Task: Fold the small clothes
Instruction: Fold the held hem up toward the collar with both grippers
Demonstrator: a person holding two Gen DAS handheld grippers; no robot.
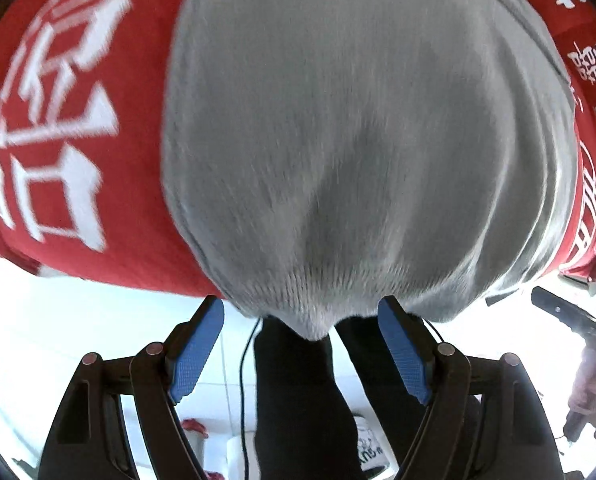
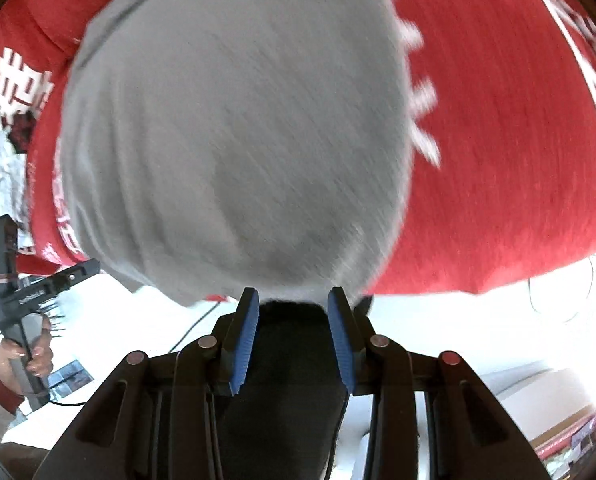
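My left tool (image 1: pixel 300 344) gaping wide and empty, my right tool (image 2: pixel 292 338) narrower, gripping nothing, grey garment (image 1: pixel 358 140) filling mid-frame on red cloth (image 1: pixel 130 184), its white characters too blurred to read

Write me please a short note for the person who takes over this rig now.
Hands: left claw open, pads on either side of the near edge of the grey garment, not pressing it. The right claw is open and empty, tips near that edge.
Things: garment lies on the red cloth.
Done: no fold visible; pictures are blurred.
Left: grip the near edge, then fold.
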